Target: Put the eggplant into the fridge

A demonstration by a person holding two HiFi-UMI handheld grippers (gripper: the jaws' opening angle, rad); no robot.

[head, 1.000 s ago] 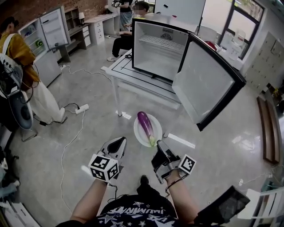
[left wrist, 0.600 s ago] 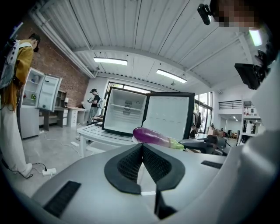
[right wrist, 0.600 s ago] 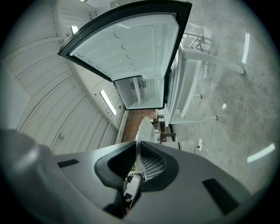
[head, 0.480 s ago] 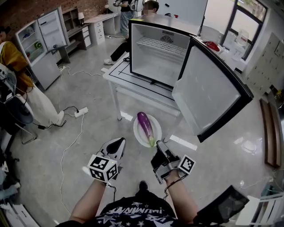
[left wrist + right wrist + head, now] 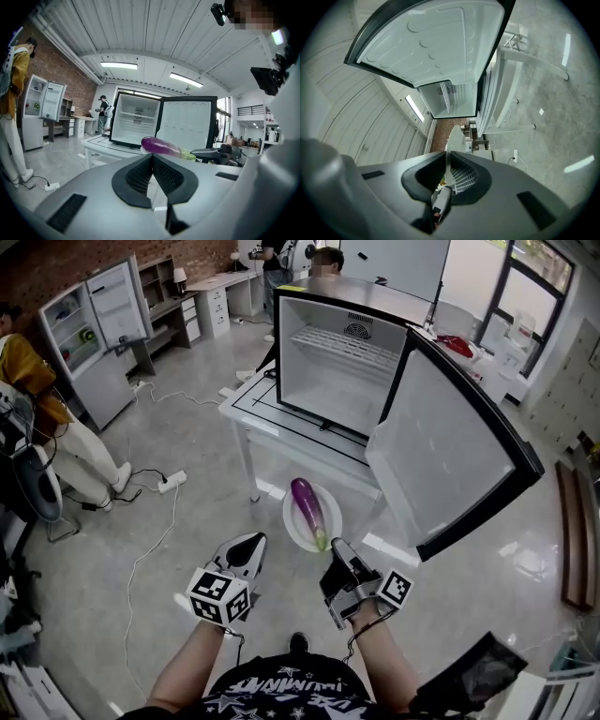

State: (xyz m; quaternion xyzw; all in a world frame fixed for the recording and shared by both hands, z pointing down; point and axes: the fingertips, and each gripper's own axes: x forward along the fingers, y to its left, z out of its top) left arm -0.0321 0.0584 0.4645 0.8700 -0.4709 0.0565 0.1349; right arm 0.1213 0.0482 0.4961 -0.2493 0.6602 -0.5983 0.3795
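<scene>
A purple eggplant (image 5: pixel 307 507) with a green stem lies on a white plate (image 5: pixel 291 521) held out over the floor. My right gripper (image 5: pixel 335 551) is shut on the plate's near rim; in the right gripper view the plate (image 5: pixel 454 138) stands edge-on between the jaws (image 5: pixel 447 161). To the plate's left, my left gripper (image 5: pixel 249 543) is shut and holds nothing. From the left gripper (image 5: pixel 153 157) view the eggplant (image 5: pixel 164 146) shows just past the fingertips. Ahead, the small fridge (image 5: pixel 339 360) stands empty on a white table (image 5: pixel 251 407), its door (image 5: pixel 452 457) swung wide open to the right.
A power strip with cables (image 5: pixel 172 483) lies on the concrete floor at left. A person in a yellow top (image 5: pixel 36 418) stands at far left near another open fridge (image 5: pixel 97 332). Someone sits behind the table (image 5: pixel 324 259). Desks line the back wall.
The view has drawn a little nearer to the fridge and table. Both grippers, the plate and the eggplant keep the same places relative to each other.
</scene>
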